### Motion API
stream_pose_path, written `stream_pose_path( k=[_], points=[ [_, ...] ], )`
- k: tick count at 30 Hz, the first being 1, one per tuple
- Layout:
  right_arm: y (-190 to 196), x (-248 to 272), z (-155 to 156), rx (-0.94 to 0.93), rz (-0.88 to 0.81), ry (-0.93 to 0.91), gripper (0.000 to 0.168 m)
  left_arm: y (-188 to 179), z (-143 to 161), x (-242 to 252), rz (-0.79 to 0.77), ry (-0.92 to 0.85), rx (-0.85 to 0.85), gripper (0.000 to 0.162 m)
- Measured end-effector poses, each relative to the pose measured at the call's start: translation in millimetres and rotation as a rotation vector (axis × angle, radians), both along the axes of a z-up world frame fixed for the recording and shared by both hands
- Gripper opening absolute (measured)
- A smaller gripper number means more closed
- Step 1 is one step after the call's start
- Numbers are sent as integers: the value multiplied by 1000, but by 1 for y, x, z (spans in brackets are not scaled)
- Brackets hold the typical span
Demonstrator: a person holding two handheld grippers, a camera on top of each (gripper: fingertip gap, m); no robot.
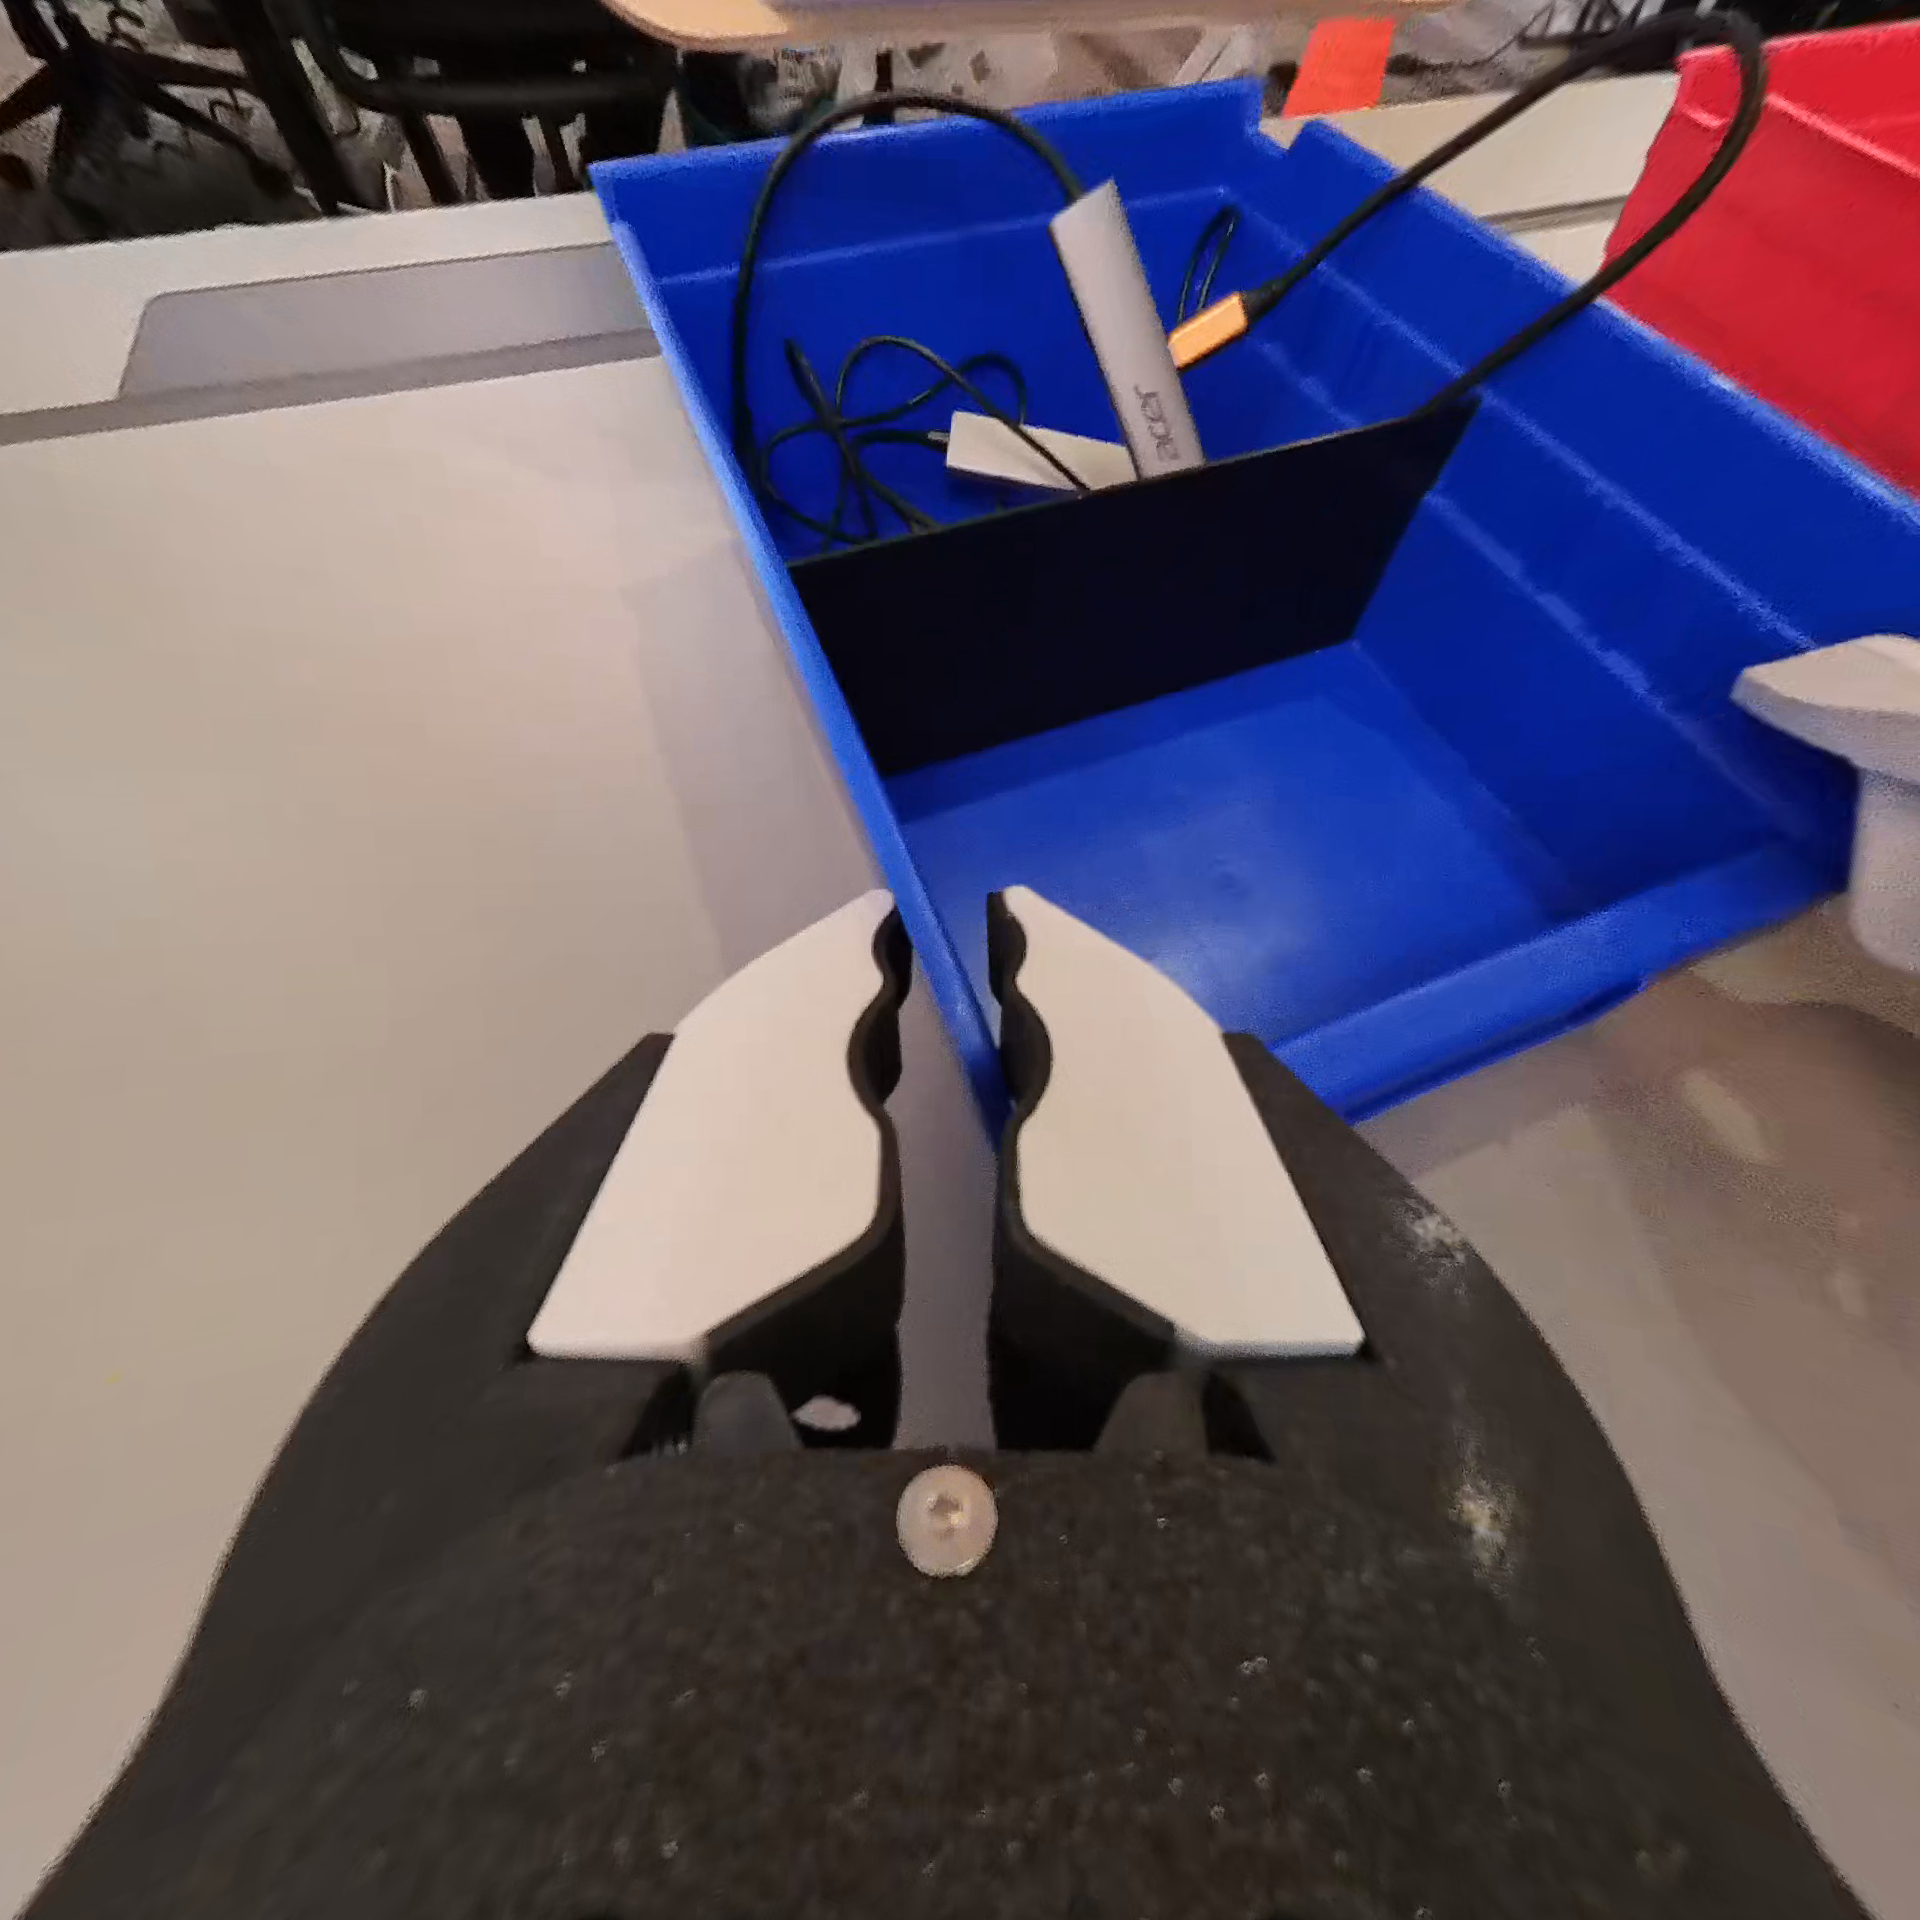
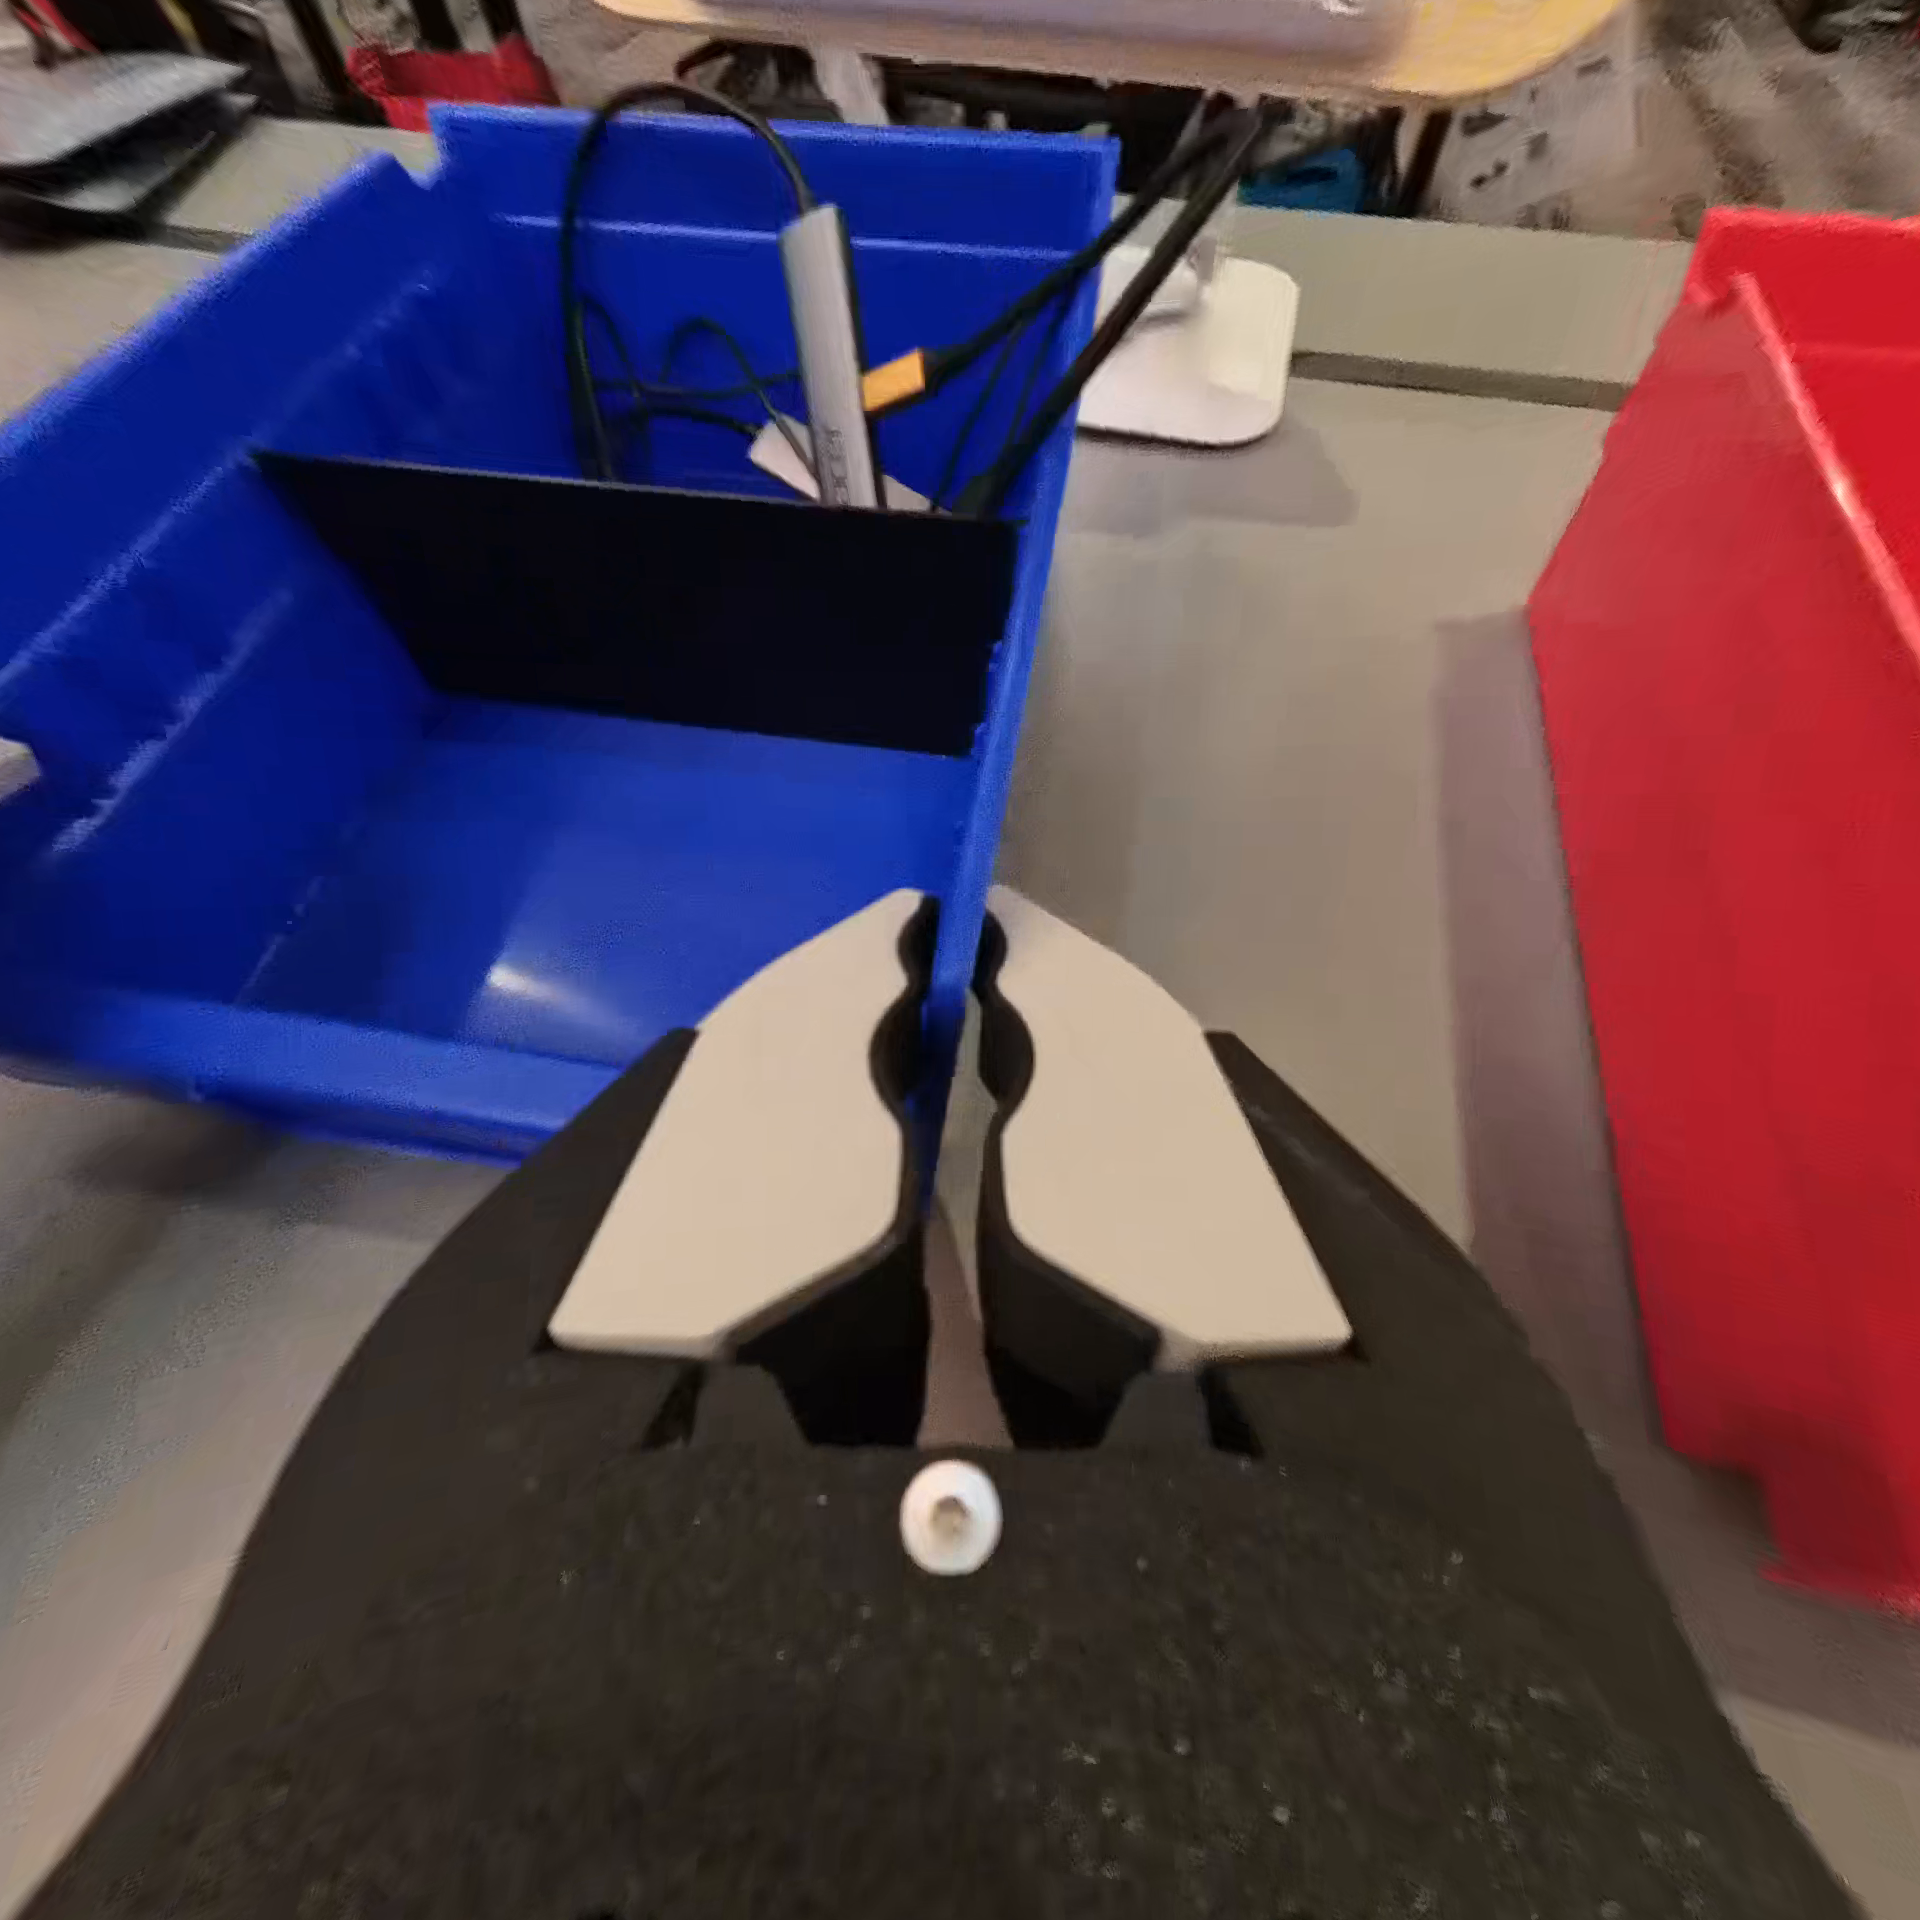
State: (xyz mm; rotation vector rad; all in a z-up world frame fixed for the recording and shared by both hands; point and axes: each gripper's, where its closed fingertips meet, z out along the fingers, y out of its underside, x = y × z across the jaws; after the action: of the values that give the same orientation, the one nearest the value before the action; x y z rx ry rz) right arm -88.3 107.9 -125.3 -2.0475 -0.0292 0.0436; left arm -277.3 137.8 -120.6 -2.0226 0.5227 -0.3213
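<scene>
Grey table [image 2: 1299,644], blue bin [image 1: 1351,831] walls between both narrowly parted grippers' fingers

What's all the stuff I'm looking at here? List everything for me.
Blue bin: one, blue, on the table, between the two claws; a wall in each claw.
Divider: one, black, upright across the blue bin; near compartment bare.
Grey stick device: one, grey, leaning in the far compartment.
Cables: several, black, tangled in the far compartment, some looping over the rim.
Orange plug: one, orange, on a cable beside the stick device.
Red bin: one, red, to the right of the blue bin.
Table: one, pale grey.
White base: one, white, behind the blue bin.
Left claw: closed on the blue bin's left wall.
Right claw: closed on the right wall.
</scene>
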Motion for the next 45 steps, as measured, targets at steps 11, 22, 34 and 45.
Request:
stream_pose_path(
  k=[11,22,34,45],
  points=[
    [12,-173,21,117,30,68,7,29,37,-174,202,-2,146,2],
    [36,-260,2,114,214,87,16,53,5,-252,262,-219,54,5],
    [-47,-100,31,112,481,132,26,-4,71,-266,412,-197,263,33],
    [-131,223,18,187,-188,-107,30,-67,4,-134,92,-279,-44,29]
  ],
)
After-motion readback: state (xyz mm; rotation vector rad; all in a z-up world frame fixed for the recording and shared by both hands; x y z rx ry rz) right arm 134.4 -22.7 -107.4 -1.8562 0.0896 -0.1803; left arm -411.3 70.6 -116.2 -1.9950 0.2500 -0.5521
